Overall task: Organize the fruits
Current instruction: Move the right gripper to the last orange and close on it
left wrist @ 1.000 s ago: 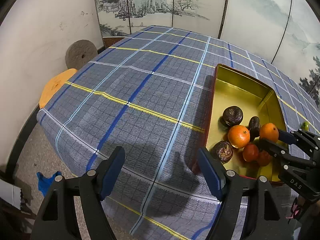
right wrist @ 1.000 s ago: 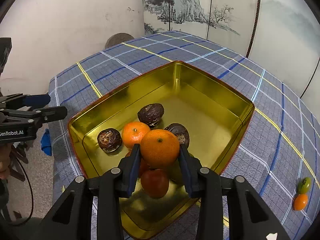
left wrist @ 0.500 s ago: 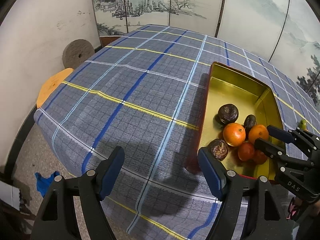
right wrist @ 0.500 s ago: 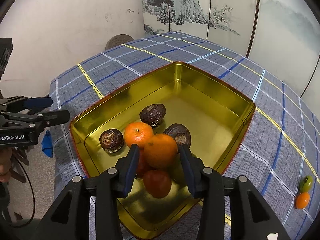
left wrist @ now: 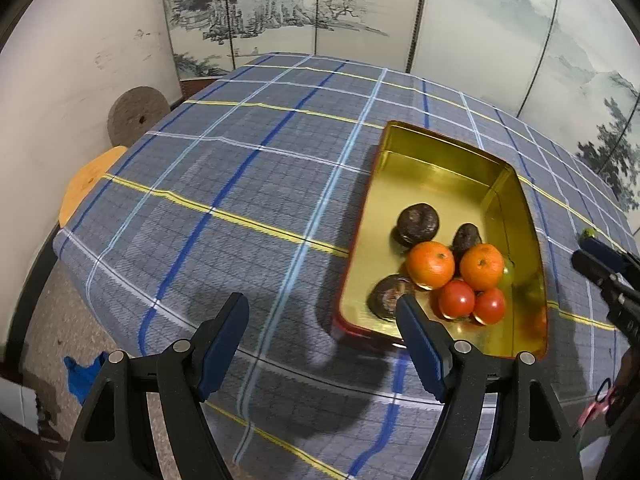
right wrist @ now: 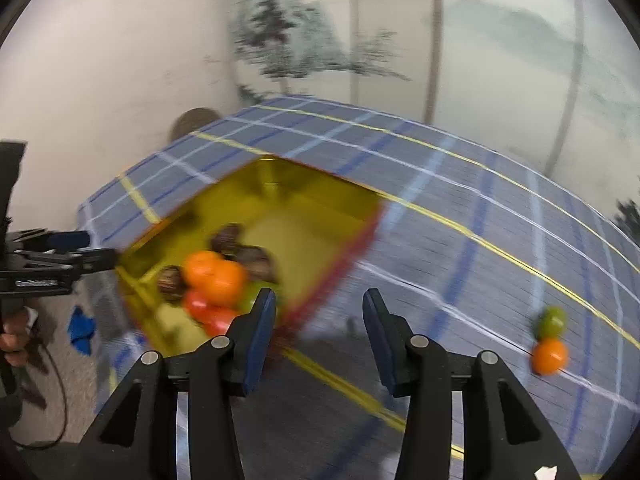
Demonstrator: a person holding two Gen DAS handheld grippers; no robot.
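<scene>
Fruit is gathered mostly in the gold tin (left wrist: 516,208), where 2 oranges (left wrist: 431,265), 2 red tomatoes (left wrist: 456,303) and 3 dark wrinkled fruits (left wrist: 418,224) are bunched at the near end; in the blurred right wrist view, an orange fruit (right wrist: 550,356) and a green fruit (right wrist: 552,322) are seen touching each other on the cloth, well apart from the tin. These 2 loose pieces are judged light, round and smooth-skinned, likely to roll or slip if nudged, and soft enough to bruise under a hard squeeze; each would best be taken across its widest part, with the pads set on opposite sides. Because the 2 touch, the neighbour could be knocked away during a grasp. The left gripper (left wrist: 322,326) is held wide open and empty over the table edge, just beside the tin's near corner. The right gripper (right wrist: 320,322) is likewise spread open with nothing between its fingers. The table is covered by a blue plaid tablecloth (left wrist: 240,184), soft and slightly rumpled, so some damping of rolling is expected. Painted folding screens (left wrist: 280,8) and a pale wall enclose the room.
</scene>
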